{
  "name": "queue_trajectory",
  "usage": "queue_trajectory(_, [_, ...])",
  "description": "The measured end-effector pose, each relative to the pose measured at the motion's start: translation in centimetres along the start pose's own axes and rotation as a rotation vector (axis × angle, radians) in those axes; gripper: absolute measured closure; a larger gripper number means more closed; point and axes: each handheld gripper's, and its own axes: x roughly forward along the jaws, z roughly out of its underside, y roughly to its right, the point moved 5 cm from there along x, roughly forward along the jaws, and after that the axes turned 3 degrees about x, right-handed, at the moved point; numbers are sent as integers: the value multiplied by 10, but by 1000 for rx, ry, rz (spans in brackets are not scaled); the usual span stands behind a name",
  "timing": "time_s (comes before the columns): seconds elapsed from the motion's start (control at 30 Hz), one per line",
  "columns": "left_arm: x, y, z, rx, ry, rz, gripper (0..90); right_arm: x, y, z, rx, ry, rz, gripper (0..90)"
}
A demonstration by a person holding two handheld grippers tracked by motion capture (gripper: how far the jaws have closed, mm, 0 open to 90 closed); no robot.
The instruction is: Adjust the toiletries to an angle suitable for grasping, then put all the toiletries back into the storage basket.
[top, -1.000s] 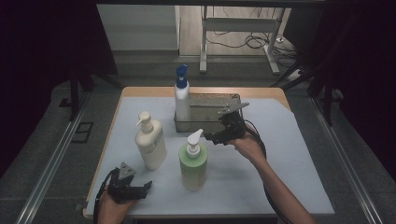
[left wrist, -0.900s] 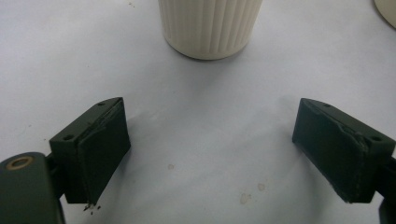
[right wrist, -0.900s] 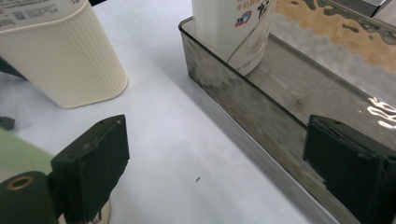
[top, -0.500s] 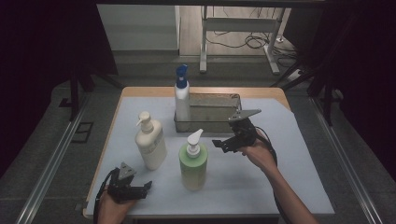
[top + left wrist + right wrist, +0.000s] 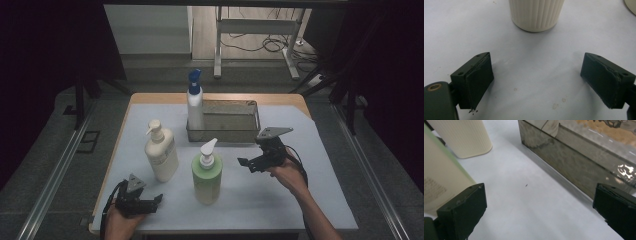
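Observation:
A white bottle with a blue spray top (image 5: 194, 102) stands in the left end of a metal tray (image 5: 235, 131). In front of the tray stand a cream pump bottle (image 5: 160, 152) and a green pump bottle (image 5: 206, 172). My right gripper (image 5: 246, 164) hovers right of the green bottle, pointing left at it. Its jaws have just been opening and stand wide with nothing between them. The right gripper view has the green bottle (image 5: 439, 182) at left and the tray wall (image 5: 574, 167) at right. My left gripper (image 5: 154, 202) rests open at the table's near left, facing the cream bottle's base (image 5: 536, 15).
A pale blue sheet (image 5: 310, 200) covers the wooden table. Bare sheet lies to the right of the right hand and between the two grippers. Dark floor, metal rails and a table frame surround the table.
My right gripper has drawn back from the tray's front right corner, toward the near side and slightly lower, beside the green bottle. The left gripper has stayed put.

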Motion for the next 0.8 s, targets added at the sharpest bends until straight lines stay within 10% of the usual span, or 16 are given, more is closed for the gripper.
queue_trajectory(0.8, [0,0,0,2,-1,-1,105,-12,-16,51,7,-11,-45,0])
